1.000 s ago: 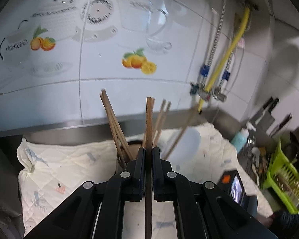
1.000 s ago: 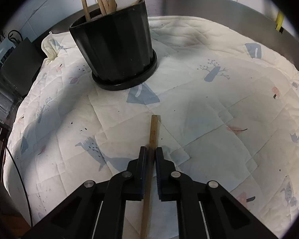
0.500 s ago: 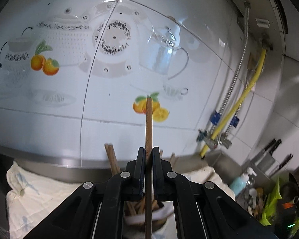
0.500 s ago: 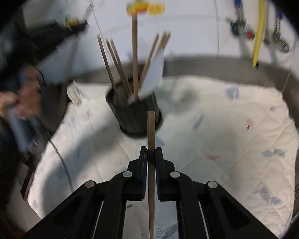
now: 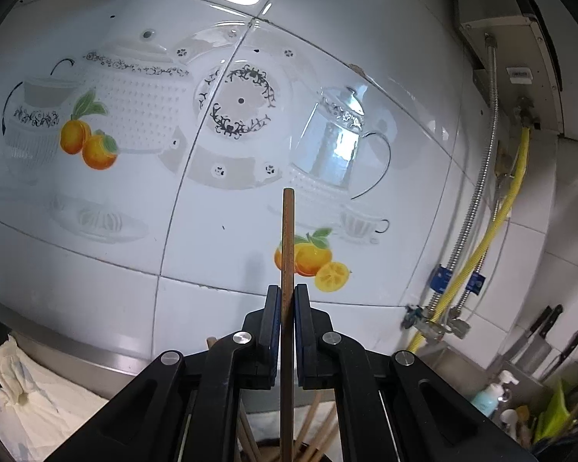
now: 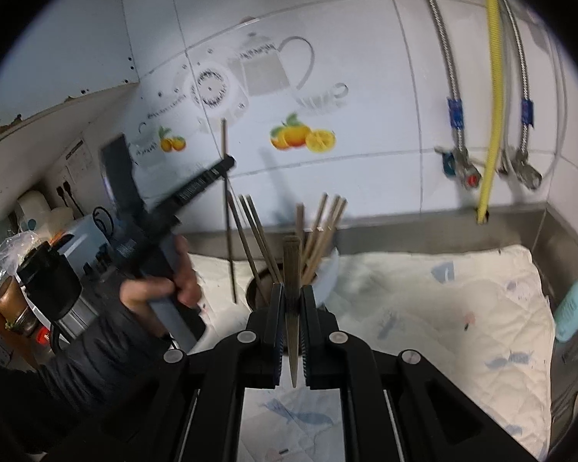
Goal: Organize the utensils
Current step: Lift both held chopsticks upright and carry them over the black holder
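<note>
Nearest the right wrist camera, the right claw [image 6: 291, 300] is clamped on a wooden chopstick [image 6: 291, 269], which a second ago lay flat on the quilted cloth [image 6: 443, 300] covering the surface and is now lifted clear, its tip pointing toward the utensil holder [image 6: 259, 293]. That holder stands near the middle of the cloth, toward the back edge of the surface, already bristling with chopsticks [image 6: 323, 227] and a pale spoon-like piece whose shape is blurred. Up and to its left, the left claw [image 6: 227, 163] is closed on a second chopstick [image 6: 227, 211] held almost upright, its lower end hanging just beside the holder's rim, not yet inside. In the left wrist view that left claw [image 5: 288, 300] has swung from looking across the holder to facing the decorated wall tiles [image 5: 212, 134], with only the stick tops showing below it. Judging by this, both sticks are picked up and the loose ones on the cloth are gone; what is left is to lower each into the holder without knocking the sticks already there.
</note>
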`<state>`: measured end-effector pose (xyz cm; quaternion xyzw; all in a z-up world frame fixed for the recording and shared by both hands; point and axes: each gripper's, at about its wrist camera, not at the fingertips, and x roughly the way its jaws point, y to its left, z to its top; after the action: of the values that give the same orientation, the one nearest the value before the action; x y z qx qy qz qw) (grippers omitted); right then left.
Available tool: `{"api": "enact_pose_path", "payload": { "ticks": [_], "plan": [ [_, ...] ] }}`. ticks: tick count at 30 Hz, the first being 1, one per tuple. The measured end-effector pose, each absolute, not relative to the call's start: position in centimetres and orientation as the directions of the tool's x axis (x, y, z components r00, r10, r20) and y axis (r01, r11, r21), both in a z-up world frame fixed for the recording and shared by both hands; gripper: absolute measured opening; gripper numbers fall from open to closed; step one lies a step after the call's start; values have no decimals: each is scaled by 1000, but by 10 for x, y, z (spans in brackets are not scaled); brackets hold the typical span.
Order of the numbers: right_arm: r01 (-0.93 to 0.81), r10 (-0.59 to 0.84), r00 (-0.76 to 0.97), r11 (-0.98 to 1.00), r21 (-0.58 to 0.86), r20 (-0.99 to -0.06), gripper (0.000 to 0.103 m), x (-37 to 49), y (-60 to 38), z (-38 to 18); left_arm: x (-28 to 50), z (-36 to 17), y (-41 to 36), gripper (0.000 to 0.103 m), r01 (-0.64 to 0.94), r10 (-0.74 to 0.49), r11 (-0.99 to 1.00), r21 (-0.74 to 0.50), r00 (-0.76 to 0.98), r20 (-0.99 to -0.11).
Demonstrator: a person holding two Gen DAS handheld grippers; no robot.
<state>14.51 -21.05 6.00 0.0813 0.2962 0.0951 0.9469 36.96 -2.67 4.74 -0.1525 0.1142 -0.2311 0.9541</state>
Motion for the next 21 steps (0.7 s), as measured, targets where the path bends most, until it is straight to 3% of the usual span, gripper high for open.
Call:
{"api": "enact_pose_path", "payload": {
  "ticks": [8,21],
  "plan": [
    [-153,230,827,970,188,-513,10,151,-202,77,371,34,-35,6,420,-473,848,-323,875,-105],
    [-181,248,870,965,192,-427,10,176,-195,107,361,-2,-26,6,371,-428,888,-271,883,-194]
  ]
}}
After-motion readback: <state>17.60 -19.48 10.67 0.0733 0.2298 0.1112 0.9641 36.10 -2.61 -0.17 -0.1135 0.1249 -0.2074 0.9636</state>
